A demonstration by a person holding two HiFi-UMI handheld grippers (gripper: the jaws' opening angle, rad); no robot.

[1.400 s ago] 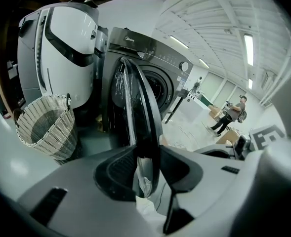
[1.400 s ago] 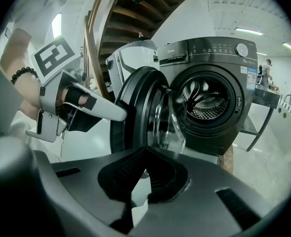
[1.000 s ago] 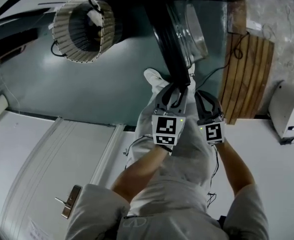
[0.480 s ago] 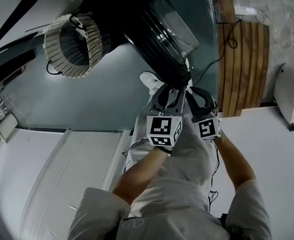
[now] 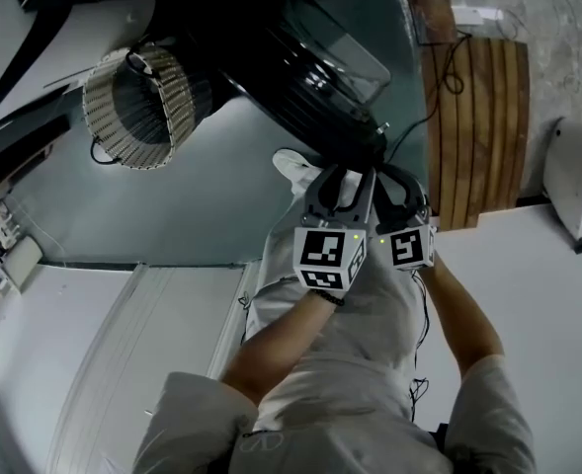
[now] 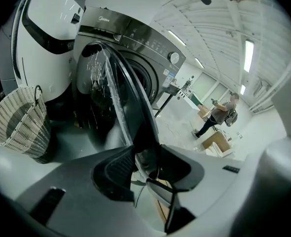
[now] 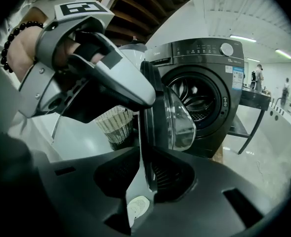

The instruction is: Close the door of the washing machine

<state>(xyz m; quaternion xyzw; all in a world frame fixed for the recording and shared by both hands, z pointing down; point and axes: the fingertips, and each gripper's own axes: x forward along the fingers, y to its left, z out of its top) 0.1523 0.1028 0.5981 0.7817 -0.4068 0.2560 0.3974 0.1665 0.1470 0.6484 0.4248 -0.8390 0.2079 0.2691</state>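
At the machine's [image 7: 209, 88] front, the door [image 5: 315, 82] stands swung out, its rim running between the jaws of the left gripper [image 5: 342, 174] and right gripper [image 5: 397, 178]. Both pairs have just been spreading and hang loose round it (probably straddling it to push it shut). A basket [image 5: 137, 107] sits well aside.

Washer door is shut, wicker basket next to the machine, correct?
Not quite: the door is open, swung out from the washing machine, as the right gripper view shows. The basket does stand next to it.
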